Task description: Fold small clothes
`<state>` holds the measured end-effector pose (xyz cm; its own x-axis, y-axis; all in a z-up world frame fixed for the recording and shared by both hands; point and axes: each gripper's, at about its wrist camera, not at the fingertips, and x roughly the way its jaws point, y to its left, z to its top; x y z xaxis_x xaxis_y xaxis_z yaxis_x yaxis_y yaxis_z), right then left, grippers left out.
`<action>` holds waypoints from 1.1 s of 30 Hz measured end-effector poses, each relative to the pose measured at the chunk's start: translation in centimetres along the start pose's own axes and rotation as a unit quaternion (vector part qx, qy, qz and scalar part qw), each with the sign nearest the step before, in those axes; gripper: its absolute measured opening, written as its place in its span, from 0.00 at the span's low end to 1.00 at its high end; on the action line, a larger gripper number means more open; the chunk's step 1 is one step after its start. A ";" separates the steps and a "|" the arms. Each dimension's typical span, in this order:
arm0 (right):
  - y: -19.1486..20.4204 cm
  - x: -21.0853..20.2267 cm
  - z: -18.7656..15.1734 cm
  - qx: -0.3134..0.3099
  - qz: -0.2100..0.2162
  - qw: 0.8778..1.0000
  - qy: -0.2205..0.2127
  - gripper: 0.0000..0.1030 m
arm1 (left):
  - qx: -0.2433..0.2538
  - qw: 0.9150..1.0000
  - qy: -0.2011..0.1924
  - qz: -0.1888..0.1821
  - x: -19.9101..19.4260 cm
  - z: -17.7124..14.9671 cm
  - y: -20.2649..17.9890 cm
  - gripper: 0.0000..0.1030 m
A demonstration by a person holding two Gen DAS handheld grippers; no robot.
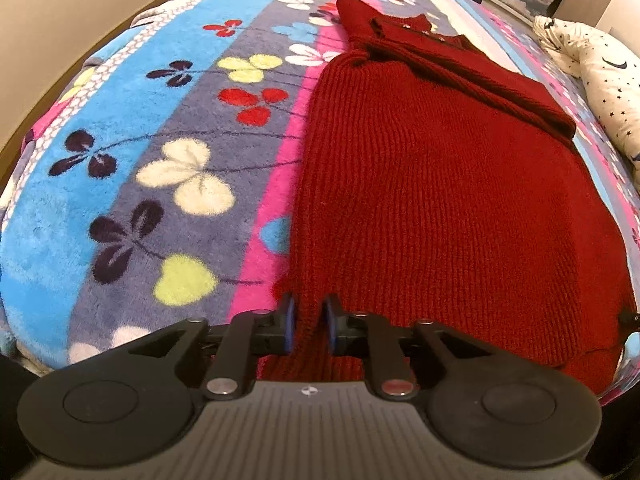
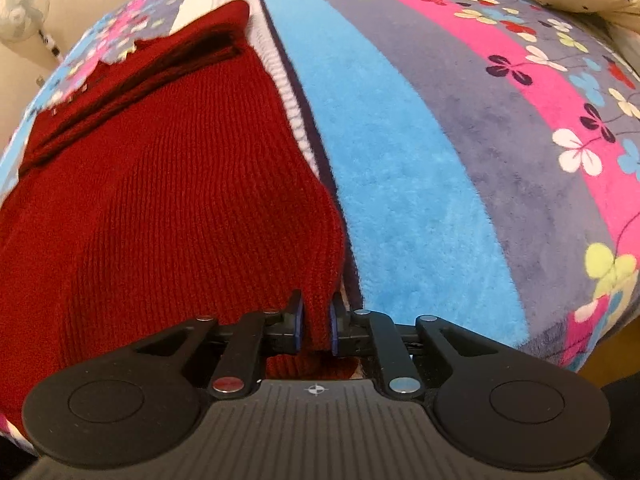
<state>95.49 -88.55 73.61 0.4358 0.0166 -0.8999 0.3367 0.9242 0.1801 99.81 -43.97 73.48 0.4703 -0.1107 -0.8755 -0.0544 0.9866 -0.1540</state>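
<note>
A dark red ribbed knit sweater [image 1: 432, 184] lies flat on a bed blanket, its sleeve folded across the far end near the collar. My left gripper [image 1: 310, 324] is at the sweater's near left corner, and a pinched ridge of the hem stands between its blue pads [image 1: 291, 322]. In the right wrist view the same sweater [image 2: 160, 200] fills the left half. My right gripper [image 2: 316, 326] is shut on its near right corner, and the knit fills the gap between the pads. Both grippers point steeply down at the near edge.
The bed is covered by a fleece blanket [image 1: 180, 128] striped blue, grey and pink with flower prints. A cream pillow [image 1: 608, 80] with stars lies at the far right. A white fan [image 2: 20, 12] stands by the wall beyond the bed.
</note>
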 end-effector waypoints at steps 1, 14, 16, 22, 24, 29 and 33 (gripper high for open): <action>0.2 0.1 -0.1 -0.010 -0.001 1.000 0.004 0.20 | 0.001 1.000 0.004 0.003 0.1 0.0 0.0 0.22; -0.6 -6.6 1.6 0.018 0.082 0.992 -0.091 0.11 | -0.007 0.994 -0.076 -0.075 -5.4 0.8 0.6 0.07; -1.1 -8.6 2.1 0.032 0.112 0.987 -0.113 0.10 | -0.005 0.992 -0.086 -0.090 -6.7 1.1 0.6 0.07; -3.3 -13.6 3.1 0.046 0.176 0.971 -0.157 0.10 | 0.003 0.983 -0.118 -0.143 -11.6 1.7 1.3 0.06; -3.8 -15.2 2.9 0.036 0.192 0.967 -0.167 0.09 | 0.002 0.978 -0.133 -0.158 -13.7 1.8 1.9 0.05; -6.2 -20.4 1.6 0.025 0.248 0.952 -0.180 0.09 | -0.002 0.966 -0.152 -0.208 -21.0 0.2 3.9 0.05; -8.6 -24.8 0.1 0.030 0.283 0.936 -0.209 0.09 | -0.021 0.960 -0.160 -0.229 -24.7 -1.1 5.7 0.05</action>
<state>81.88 -96.92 94.46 0.8421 0.3353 -0.4224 -0.0059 0.7890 0.6144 86.95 -35.74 93.73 0.6992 -0.4820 -0.5280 0.1899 0.8372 -0.5128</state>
